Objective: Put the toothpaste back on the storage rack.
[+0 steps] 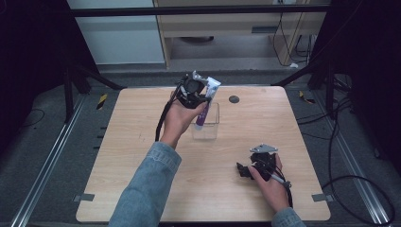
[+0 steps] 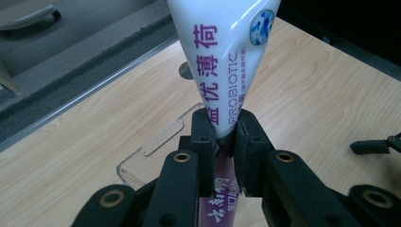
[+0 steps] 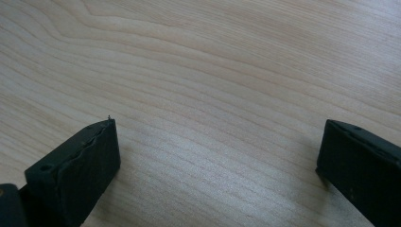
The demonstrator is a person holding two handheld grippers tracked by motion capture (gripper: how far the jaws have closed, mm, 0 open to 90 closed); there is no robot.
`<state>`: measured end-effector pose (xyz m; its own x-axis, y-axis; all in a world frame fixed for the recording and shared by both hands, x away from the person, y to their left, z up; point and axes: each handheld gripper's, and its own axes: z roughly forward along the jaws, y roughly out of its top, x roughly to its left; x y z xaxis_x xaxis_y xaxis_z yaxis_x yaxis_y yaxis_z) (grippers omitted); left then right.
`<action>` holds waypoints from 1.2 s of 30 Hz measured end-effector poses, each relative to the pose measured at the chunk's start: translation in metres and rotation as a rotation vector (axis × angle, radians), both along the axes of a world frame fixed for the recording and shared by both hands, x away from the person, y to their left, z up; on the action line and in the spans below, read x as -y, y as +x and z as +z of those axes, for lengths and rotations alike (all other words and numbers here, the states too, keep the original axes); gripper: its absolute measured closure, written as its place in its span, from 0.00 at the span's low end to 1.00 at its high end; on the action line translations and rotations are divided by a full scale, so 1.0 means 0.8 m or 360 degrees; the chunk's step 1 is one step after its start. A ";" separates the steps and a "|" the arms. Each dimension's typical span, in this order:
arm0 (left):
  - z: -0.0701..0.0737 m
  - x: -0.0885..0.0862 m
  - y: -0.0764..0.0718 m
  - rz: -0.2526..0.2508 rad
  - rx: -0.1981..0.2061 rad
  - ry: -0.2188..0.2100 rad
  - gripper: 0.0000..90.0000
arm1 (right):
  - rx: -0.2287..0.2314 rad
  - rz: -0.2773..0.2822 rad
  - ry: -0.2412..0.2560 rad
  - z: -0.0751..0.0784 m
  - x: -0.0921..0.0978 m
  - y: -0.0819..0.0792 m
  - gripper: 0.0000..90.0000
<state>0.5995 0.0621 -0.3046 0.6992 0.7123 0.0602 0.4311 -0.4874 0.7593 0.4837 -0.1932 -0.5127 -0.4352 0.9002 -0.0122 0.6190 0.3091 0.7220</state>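
A white and purple toothpaste tube point(image 1: 206, 101) point(image 2: 229, 61) hangs upright over a clear plastic box point(image 1: 206, 124) point(image 2: 156, 146) near the table's middle. My left gripper point(image 1: 195, 92) point(image 2: 223, 137) is shut on the tube about halfway along it, purple cap end down, inside or just above the box. My right gripper point(image 1: 243, 170) point(image 3: 217, 156) rests low over the wood near the front right, jaws wide open with nothing between them. Its black tip point(image 2: 373, 145) also appears at the right edge of the left gripper view.
The wooden table point(image 1: 142, 156) has a small dark round inset point(image 1: 233, 99) behind the box. Dark frame legs and cables stand around the table on the grey floor. A cabinet point(image 1: 227, 28) stands beyond the far edge.
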 end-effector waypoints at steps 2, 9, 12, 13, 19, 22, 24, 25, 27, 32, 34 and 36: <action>0.002 0.000 0.003 0.0011 0.0010 -0.0005 0.88 | -0.0001 -0.0002 0.0005 0.000 0.000 0.000 0.00; 0.004 0.001 0.009 0.0022 0.0023 -0.0044 0.88 | 0.0002 0.0003 0.0000 0.000 0.000 0.000 0.00; 0.003 0.003 0.011 0.0041 0.0038 -0.0036 0.88 | 0.0002 0.0004 0.0001 0.000 0.000 0.000 0.00; 0.003 0.004 0.011 0.0040 0.0039 -0.0048 0.88 | 0.0001 0.0004 0.0000 0.000 0.000 0.000 0.00; 0.005 0.007 0.011 0.0040 0.0080 -0.0066 0.88 | 0.0000 0.0003 0.0001 0.000 0.000 0.000 0.00; 0.001 0.008 0.013 0.0048 0.0089 -0.0058 0.88 | -0.0003 0.0002 0.0002 0.000 0.000 0.000 0.00; -0.003 0.007 0.016 0.0055 0.0090 -0.0052 0.88 | -0.0003 0.0002 0.0003 0.000 0.000 0.000 0.00; -0.005 0.008 0.017 0.0061 0.0090 -0.0059 0.88 | -0.0001 0.0003 0.0002 0.000 0.000 0.000 0.00; -0.010 0.009 0.021 0.0056 0.0085 -0.0059 0.88 | 0.0000 0.0003 0.0001 0.000 0.000 0.000 0.00; -0.018 0.009 0.024 0.0056 0.0087 -0.0065 0.88 | -0.0003 0.0002 0.0002 0.000 0.000 0.000 0.00; -0.021 0.009 0.025 0.0060 0.0086 -0.0073 0.88 | -0.0004 0.0002 0.0002 0.000 0.000 0.000 0.00; -0.026 0.010 0.026 0.0051 0.0090 -0.0059 0.88 | -0.0001 0.0006 0.0001 0.000 0.000 0.000 0.00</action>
<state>0.6203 0.0538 -0.3253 0.6724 0.7367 0.0724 0.4017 -0.4453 0.8002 0.4837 -0.1934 -0.5129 -0.4387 0.8986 -0.0117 0.6180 0.3111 0.7220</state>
